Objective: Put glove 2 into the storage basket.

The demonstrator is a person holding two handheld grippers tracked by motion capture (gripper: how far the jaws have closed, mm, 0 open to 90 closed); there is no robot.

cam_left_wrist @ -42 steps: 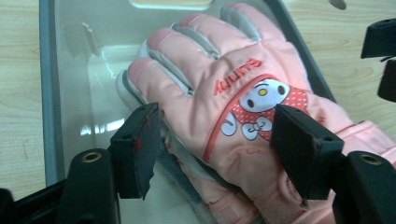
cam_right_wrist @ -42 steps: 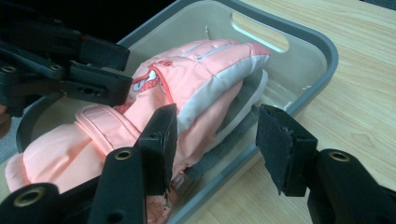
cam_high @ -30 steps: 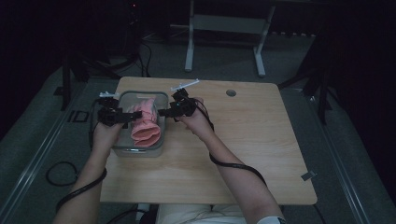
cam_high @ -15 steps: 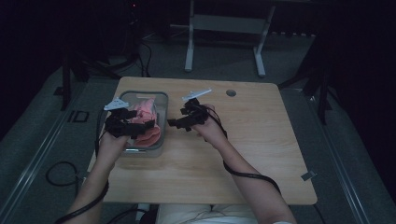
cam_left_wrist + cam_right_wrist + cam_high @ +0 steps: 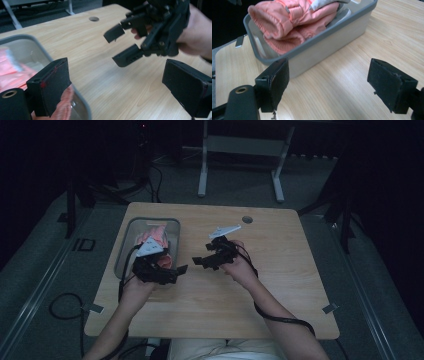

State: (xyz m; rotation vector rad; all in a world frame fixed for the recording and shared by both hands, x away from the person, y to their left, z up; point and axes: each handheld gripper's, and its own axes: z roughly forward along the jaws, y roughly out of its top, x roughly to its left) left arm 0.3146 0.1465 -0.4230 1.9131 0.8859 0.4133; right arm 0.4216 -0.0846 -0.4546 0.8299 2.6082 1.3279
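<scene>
A grey bin [image 5: 125,246] stands on the left of the wooden table [image 5: 285,270], and a pink garment [image 5: 158,236] lies bundled inside it. In the right gripper view the bin [image 5: 332,42] is just ahead, with the garment [image 5: 294,17] heaped above its rim. My left gripper [image 5: 175,273] hovers at the bin's near end, open and empty; its own view [image 5: 117,87] shows the bin rim [image 5: 82,102] beside its left jaw. My right gripper [image 5: 202,254] is over the table to the right of the bin. Its jaws [image 5: 333,83] have just been opening, with nothing between them.
A round cable hole [image 5: 247,219] sits near the table's far edge. In the left gripper view the right gripper [image 5: 118,45] hangs close ahead, held by a hand. Bare wood stretches to the right of both grippers. A white metal frame [image 5: 240,145] stands on the floor beyond the table.
Both grippers have drawn back from the garment in the bin toward the person. The right one has moved right, out over the bare table. The garment stays in the bin.
</scene>
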